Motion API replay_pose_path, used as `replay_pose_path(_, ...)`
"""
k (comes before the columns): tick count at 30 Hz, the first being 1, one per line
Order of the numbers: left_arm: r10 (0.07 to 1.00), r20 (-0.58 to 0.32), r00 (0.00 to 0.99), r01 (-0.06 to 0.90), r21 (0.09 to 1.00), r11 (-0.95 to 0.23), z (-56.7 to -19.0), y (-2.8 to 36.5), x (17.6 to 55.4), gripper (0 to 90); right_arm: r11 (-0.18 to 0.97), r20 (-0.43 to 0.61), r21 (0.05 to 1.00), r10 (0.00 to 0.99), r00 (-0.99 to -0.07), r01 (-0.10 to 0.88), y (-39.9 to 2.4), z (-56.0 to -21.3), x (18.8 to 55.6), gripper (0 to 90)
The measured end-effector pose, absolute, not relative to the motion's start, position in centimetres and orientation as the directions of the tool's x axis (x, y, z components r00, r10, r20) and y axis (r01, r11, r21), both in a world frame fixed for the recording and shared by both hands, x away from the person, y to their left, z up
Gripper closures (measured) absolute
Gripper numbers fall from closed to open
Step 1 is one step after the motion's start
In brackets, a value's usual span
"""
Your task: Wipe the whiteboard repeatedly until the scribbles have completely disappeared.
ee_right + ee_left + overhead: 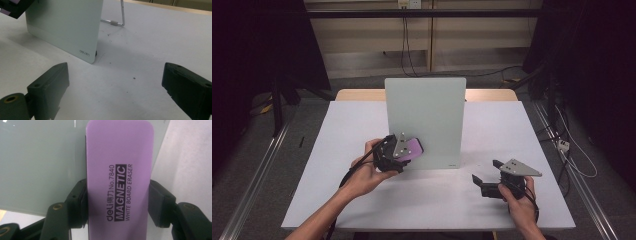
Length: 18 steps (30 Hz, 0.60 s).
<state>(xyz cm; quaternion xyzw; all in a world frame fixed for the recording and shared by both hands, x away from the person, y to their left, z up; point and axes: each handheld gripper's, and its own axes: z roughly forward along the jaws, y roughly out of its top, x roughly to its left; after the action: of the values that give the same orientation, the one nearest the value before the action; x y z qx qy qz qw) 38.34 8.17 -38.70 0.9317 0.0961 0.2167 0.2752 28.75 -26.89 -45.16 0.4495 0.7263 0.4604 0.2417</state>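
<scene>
A pale green whiteboard (425, 120) stands upright on a wire stand in the middle of the table. My left gripper (398, 154) is shut on a purple magnetic whiteboard eraser (413, 148), held against the board's lower left face. In the left gripper view the eraser (119, 182) sits clamped between both jaws, with the board (40, 162) right behind it. My right gripper (486, 181) rests low on the table at the right front, open, with nothing between its jaws. Its own view shows the board's lower corner (67, 27) and the wire stand (117, 20) ahead.
The white table top (362, 200) has free room in front of the board and on both sides. A wooden edge (357, 94) runs behind the board. Black stands and cables line the floor around the table.
</scene>
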Motion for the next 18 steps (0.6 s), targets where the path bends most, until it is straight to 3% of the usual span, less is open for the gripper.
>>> replay_pose_path(12,0.274,0.330,0.903,0.057,0.541,-0.839,-39.2,8.1,38.3,41.2,0.174,0.061,0.887,0.875,-0.481,0.429,-26.9,-45.1,28.7,7.1)
replay_pose_path(18,0.316,0.339,0.886,0.072,0.573,-0.817,-37.9,8.9,38.7,41.2,0.168,0.065,0.887,0.876,-0.478,0.430,-27.0,-45.1,28.7,7.2)
